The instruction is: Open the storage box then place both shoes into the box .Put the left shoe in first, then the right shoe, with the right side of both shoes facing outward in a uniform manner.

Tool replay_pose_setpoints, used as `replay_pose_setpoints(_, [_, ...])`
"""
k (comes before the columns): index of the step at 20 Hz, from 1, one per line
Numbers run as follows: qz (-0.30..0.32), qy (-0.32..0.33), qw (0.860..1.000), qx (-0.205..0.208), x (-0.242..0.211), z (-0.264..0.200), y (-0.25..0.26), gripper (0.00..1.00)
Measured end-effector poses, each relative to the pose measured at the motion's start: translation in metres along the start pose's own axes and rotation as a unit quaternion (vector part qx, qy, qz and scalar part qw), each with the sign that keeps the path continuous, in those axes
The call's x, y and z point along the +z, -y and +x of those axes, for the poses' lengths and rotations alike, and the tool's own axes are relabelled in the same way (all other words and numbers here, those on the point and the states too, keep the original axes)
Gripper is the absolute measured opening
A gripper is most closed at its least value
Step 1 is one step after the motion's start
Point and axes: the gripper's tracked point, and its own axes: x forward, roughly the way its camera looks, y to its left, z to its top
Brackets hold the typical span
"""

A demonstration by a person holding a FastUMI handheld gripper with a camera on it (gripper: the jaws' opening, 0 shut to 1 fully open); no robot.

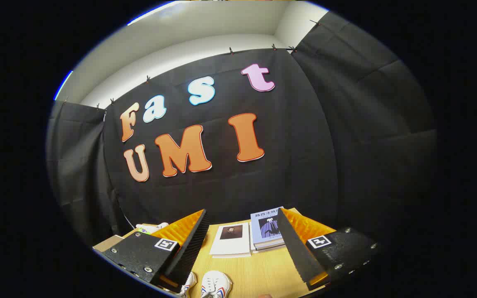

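My gripper is held high and stands open, with only the wooden table far below between its fingers. Two white shoes with laces show under the fingers: one in the gap between them, and the other partly hidden behind the left finger. Neither shoe touches the gripper.
Beyond the fingers, near the black cloth wall, lie a white book and a small stack topped by a blue book. A white and green object peeks out left of the left finger. A pale board edge sits at the table's left.
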Motion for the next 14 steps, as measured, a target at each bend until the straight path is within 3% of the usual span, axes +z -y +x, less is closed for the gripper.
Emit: replay_pose_setpoints(14, [0.013, -0.013, 1.000, -0.011, -0.005, -0.014, 0.008, 0.98])
